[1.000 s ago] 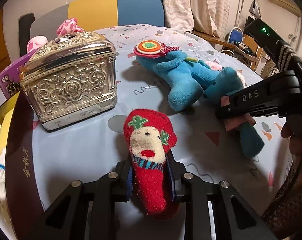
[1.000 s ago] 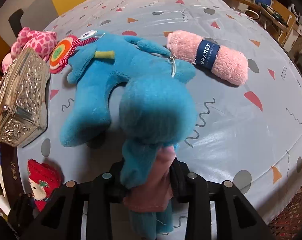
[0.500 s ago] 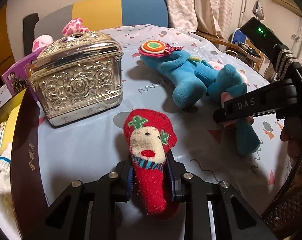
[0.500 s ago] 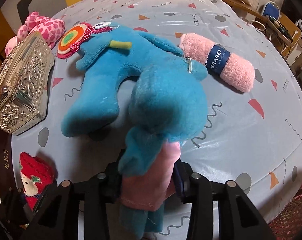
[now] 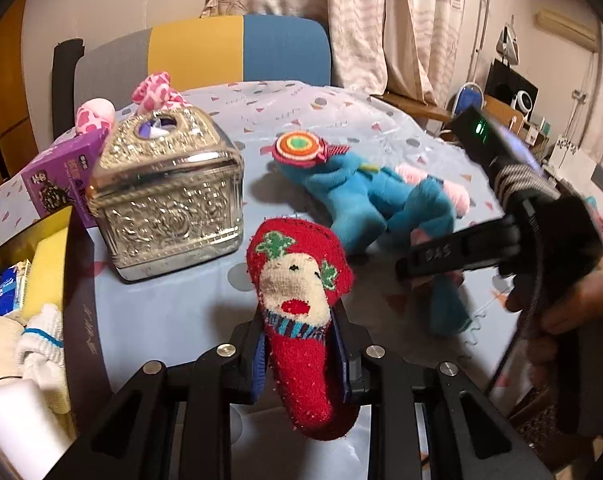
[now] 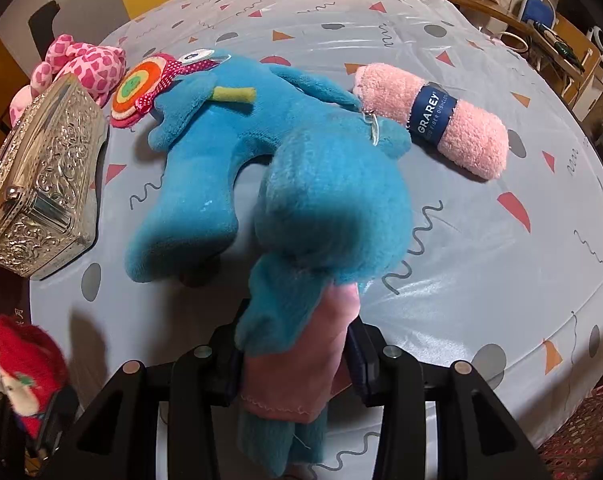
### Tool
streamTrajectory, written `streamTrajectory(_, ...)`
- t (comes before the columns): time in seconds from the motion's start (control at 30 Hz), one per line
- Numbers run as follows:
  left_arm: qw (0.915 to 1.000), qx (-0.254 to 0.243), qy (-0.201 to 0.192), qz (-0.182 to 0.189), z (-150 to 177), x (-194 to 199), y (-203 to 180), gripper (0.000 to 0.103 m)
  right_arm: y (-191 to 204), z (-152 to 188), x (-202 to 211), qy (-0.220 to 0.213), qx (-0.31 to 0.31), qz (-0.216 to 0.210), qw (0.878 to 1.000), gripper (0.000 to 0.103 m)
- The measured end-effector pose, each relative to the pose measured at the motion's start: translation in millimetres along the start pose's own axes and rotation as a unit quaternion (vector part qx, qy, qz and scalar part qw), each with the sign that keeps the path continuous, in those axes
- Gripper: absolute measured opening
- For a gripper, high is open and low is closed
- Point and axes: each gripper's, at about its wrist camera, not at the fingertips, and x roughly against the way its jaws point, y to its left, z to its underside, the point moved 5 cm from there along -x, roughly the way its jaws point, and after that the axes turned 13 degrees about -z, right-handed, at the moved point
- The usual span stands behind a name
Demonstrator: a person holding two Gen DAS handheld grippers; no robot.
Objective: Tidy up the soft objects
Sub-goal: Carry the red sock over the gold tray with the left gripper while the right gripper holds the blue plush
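Observation:
My left gripper (image 5: pixel 299 354) is shut on a red sock with a white face (image 5: pixel 299 292) and holds it above the table's near left part. The sock also shows in the right wrist view (image 6: pixel 25 368). My right gripper (image 6: pixel 293 364) is shut on the pink-lined leg of a blue plush toy (image 6: pixel 293 168), lifting that end while its head with an orange disc (image 6: pixel 135 90) lies on the table. The toy (image 5: pixel 353 192) and the right gripper (image 5: pixel 433 258) show in the left wrist view. A pink rolled cloth with a blue band (image 6: pixel 433 120) lies to the right of the toy.
An ornate silver box (image 5: pixel 169 204) stands left of the toy. A pink spotted plush (image 6: pixel 85 68) lies behind it. A purple box (image 5: pixel 57 180) and an open bin with white socks (image 5: pixel 41 340) are at the left. A chair (image 5: pixel 221 52) stands at the far side.
My left gripper has lifted and drawn back with the sock, so the silver box looks farther off. My right gripper has pulled the blue toy's leg a little up and toward the near edge.

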Motion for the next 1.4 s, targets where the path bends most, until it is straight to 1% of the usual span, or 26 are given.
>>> streamTrajectory(0.1, 0.9999, 0.009, -0.008, 0.006, -5.8, 13.0, 4.9, 0.027, -0.6, -0.3, 0.8, -0.001, 0.003, 0.002, 1.0, 0.041)
streamTrajectory(0.2, 0.9997, 0.017, -0.013, 0.013, -11.9, 24.3, 8.8, 0.027, 2.2, 1.2, 1.6, -0.001, 0.013, 0.011, 1.0, 0.037)
streamTrajectory(0.33, 0.9994, 0.021, -0.02, 0.02, -19.9, 37.4, 13.7, 0.027, 7.6, 2.8, 0.0, 0.005, 0.032, 0.017, 0.999, 0.038)
streamTrajectory(0.47, 0.9991, 0.027, -0.024, 0.023, -24.4, 50.9, 23.0, 0.027, 10.9, 4.3, -0.5, 0.007, 0.033, 0.016, 0.999, 0.038)
streamTrajectory(0.6, 0.9987, 0.04, -0.02, 0.026, -26.3, 61.9, 37.6, 0.028, 13.9, 7.1, -0.5, 0.007, 0.035, 0.017, 0.999, 0.038)
streamTrajectory(0.73, 0.9977, 0.062, -0.019, 0.023, -28.4, 73.1, 62.3, 0.028, 18.5, 11.7, -0.9, 0.007, 0.05, 0.028, 0.998, 0.038)
streamTrajectory(0.83, 0.996, 0.086, -0.022, 0.013, -28.1, 83.9, 90.3, 0.028, 22.6, 14.5, -1.7, 0.007, 0.054, 0.031, 0.998, 0.037)
streamTrajectory(0.93, 0.9931, 0.115, -0.023, -0.009, -25.9, 93.2, 128.6, 0.028, 27.0, 18.4, 0.0, 0.006, 0.056, 0.031, 0.998, 0.037)
streamTrajectory(0.97, 0.9921, 0.123, -0.021, -0.012, -25.6, 93.2, 137.0, 0.028, 28.8, 20.1, 0.5, 0.006, 0.056, 0.031, 0.998, 0.037)
streamTrajectory(1.03, 0.9884, 0.148, -0.009, -0.033, -17.5, 94.4, 170.3, 0.028, 28.7, 20.5, 0.0, 0.007, 0.058, 0.03, 0.998, 0.037)
streamTrajectory(1.07, 0.9873, 0.153, -0.005, -0.041, -13.5, 94.4, 179.7, 0.028, 28.2, 20.8, 0.1, 0.007, 0.059, 0.031, 0.998, 0.037)
streamTrajectory(1.1, 0.9845, 0.166, 0.004, -0.057, -6.5, 93.7, 198.8, 0.028, 27.1, 20.4, 0.0, 0.007, 0.06, 0.031, 0.998, 0.037)
streamTrajectory(1.17, 0.979, 0.189, 0.018, -0.074, 5.4, 92.4, 225.6, 0.028, 28.4, 20.2, -0.4, 0.008, 0.062, 0.031, 0.998, 0.037)
streamTrajectory(1.3, 0.9623, 0.239, 0.049, -0.119, 29.3, 83.8, 287.6, 0.028, 27.6, 20.4, 0.7, 0.009, 0.067, 0.032, 0.997, 0.037)
streamTrajectory(1.33, 0.9586, 0.247, 0.057, -0.13, 34.1, 80.6, 302.0, 0.028, 28.2, 20.8, 0.6, 0.009, 0.067, 0.032, 0.997, 0.037)
streamTrajectory(1.4, 0.9552, 0.249, 0.065, -0.146, 38.7, 75.1, 319.3, 0.028, 29.6, 21.4, 0.0, 0.008, 0.067, 0.032, 0.997, 0.037)
